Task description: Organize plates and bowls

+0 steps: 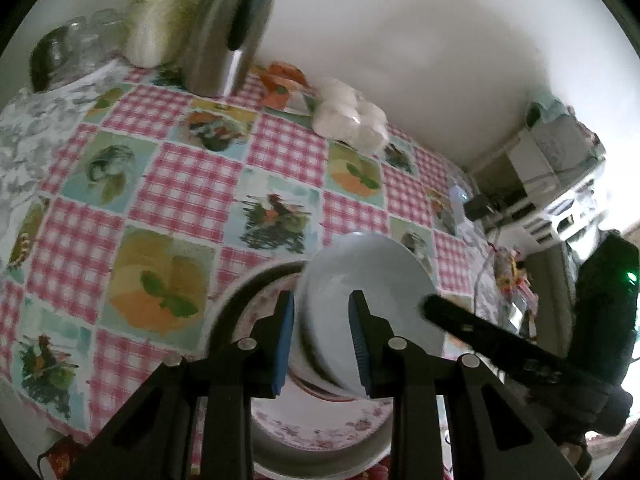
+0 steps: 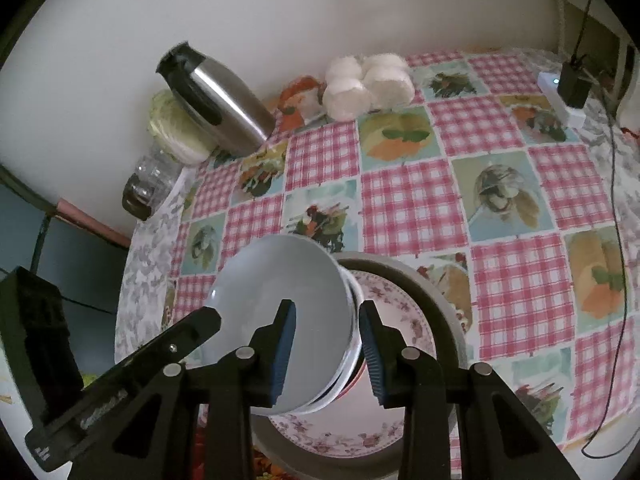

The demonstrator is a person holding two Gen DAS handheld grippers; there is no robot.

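Both grippers straddle the rim of a stack of white bowls (image 1: 360,280) tilted above a floral plate (image 2: 392,304) near the table's near edge. The left gripper (image 1: 322,344) and right gripper (image 2: 328,354) each have blue pads either side of the rim; whether they pinch it I cannot tell. The bowls' lower edges and the plate's middle are hidden.

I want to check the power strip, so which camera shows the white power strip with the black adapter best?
The right wrist view: the white power strip lies unobstructed on the tablecloth with the black adapter plugged in, its light visible. The left wrist view shows it small and blurred near the table's far edge.
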